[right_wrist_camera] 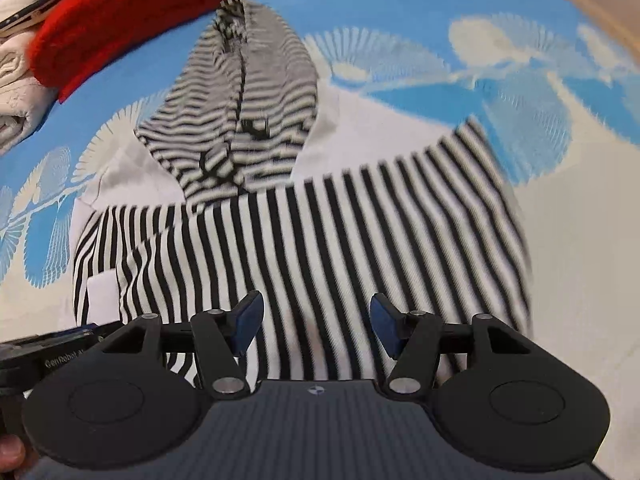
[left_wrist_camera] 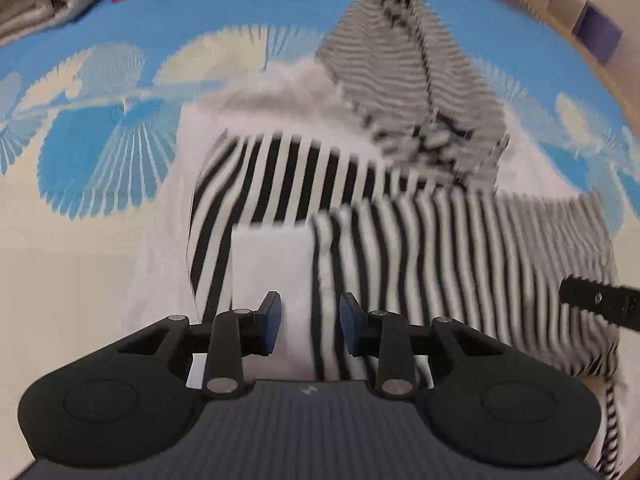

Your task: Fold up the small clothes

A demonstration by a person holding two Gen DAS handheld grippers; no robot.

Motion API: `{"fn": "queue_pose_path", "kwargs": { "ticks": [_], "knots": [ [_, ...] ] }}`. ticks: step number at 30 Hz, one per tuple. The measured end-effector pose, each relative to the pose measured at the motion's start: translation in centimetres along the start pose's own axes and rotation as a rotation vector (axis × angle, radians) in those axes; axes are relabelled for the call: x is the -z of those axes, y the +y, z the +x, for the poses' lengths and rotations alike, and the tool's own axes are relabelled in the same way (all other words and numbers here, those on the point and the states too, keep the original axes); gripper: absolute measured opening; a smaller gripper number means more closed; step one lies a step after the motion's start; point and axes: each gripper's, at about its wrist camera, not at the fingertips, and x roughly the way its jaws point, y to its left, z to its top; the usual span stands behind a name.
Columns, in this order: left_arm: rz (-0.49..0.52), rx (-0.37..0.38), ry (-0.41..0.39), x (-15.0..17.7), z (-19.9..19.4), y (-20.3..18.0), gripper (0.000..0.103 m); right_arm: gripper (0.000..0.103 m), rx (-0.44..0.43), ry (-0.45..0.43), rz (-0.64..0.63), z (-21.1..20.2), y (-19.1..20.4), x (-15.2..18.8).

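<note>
A folded towel (right_wrist_camera: pixel 16 92) and red cloth (right_wrist_camera: pixel 120 12) lie far left on the blue sheet (right_wrist_camera: pixel 400 12). The striped top (right_wrist_camera: pixel 320 240) is spread mid-sheet, hood (right_wrist_camera: pixel 240 92) pointing away. The left gripper (left_wrist_camera: pixel 310 322) hovers over its white patch (left_wrist_camera: pixel 272 264), jaws parted, empty. The right gripper (right_wrist_camera: pixel 316 322) hangs released above the stripes.

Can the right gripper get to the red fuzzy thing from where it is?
Probably yes. The right gripper has open, empty jaws, and only the flat striped garment on the blue sheet lies between it and the red cloth; nothing tall blocks the way.
</note>
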Motion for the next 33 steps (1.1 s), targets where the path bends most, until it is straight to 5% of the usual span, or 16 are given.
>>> {"fn": "queue_pose_path", "kwargs": {
  "ticks": [5, 10, 13, 15, 20, 25, 33],
  "knots": [
    [-0.019, -0.018, -0.177, -0.8, -2.4, -0.7, 0.053, 0.061, 0.033, -0.088, -0.028, -2.1, -0.8, -0.8],
    [-0.055, -0.048, -0.288, -1.9, -4.1, -1.1, 0.053, 0.061, 0.032, -0.117, -0.018, -3.6, -2.3, -1.3],
    [-0.075, -0.046, -0.357, -2.8, -5.6, -1.2, 0.047, 0.061, 0.036, -0.121, -0.025, -4.3, -2.9, -1.3],
    [-0.071, -0.052, -0.388, -3.5, -6.4, -1.3, 0.022, 0.061, 0.044, -0.113, -0.031, -4.5, -3.3, -1.3],
    [-0.048, -0.111, -0.416, -4.7, -8.0, -1.6, 0.012, 0.061, 0.037, -0.081, -0.053, -4.7, -4.6, -1.4],
    [-0.072, -0.067, -0.401, -7.6, -8.3, -1.9, 0.012, 0.061, 0.066, -0.087, -0.098, -4.7, -5.5, -2.1],
    [0.04, -0.082, -0.386, -18.0, -0.3, -4.8, 0.014, 0.063, 0.192, -0.087, -0.182, -3.4, -6.4, -2.7]
  ]
}}
